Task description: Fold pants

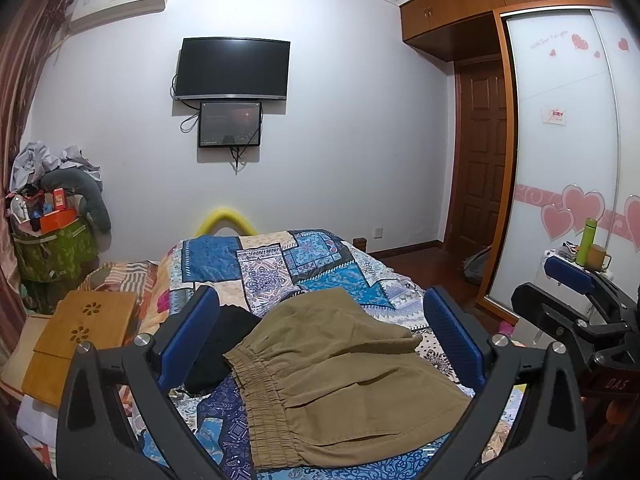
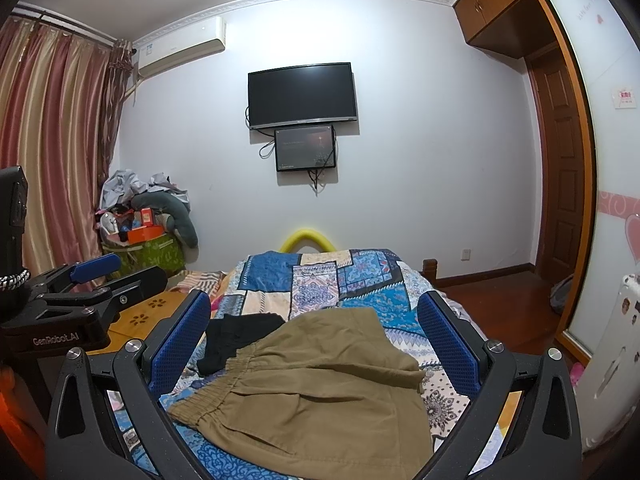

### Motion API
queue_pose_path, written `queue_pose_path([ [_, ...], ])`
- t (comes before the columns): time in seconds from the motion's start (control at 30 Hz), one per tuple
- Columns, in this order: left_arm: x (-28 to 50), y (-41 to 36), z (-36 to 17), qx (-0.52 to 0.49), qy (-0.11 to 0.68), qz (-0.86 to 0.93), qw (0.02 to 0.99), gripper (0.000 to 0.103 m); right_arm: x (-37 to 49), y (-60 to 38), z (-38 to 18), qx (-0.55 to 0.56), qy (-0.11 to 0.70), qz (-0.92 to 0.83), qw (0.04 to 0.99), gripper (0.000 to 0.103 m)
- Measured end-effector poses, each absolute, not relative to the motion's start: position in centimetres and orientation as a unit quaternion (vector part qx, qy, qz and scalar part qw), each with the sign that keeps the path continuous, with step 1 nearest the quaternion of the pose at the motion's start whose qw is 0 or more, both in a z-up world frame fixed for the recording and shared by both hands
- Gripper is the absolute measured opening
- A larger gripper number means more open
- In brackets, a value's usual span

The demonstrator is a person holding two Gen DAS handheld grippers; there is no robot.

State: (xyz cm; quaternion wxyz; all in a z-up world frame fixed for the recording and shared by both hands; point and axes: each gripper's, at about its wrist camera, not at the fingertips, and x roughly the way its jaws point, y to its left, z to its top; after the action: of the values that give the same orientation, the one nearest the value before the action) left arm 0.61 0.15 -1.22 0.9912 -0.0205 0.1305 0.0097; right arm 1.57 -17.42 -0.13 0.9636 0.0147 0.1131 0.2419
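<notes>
Khaki pants with an elastic waistband lie on the patterned bedspread, waistband to the left, one part folded over. They also show in the right wrist view. My left gripper is open and empty, held above the pants. My right gripper is open and empty, also above the pants. Each gripper shows at the edge of the other's view, the right one and the left one.
A black garment lies on the bed left of the pants, also in the right wrist view. A wooden lap table sits at the bed's left. A cluttered basket stands in the corner. A wardrobe is at the right.
</notes>
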Motion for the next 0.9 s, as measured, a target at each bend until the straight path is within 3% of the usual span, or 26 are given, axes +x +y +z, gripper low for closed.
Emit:
queue_pose_path([
  [0.9,0.84,-0.1,-1.29,-0.018,0.132,0.009,0.991,0.103,1.92,-17.78,-0.54,0.013,0.114,0.24,0.964,0.103],
])
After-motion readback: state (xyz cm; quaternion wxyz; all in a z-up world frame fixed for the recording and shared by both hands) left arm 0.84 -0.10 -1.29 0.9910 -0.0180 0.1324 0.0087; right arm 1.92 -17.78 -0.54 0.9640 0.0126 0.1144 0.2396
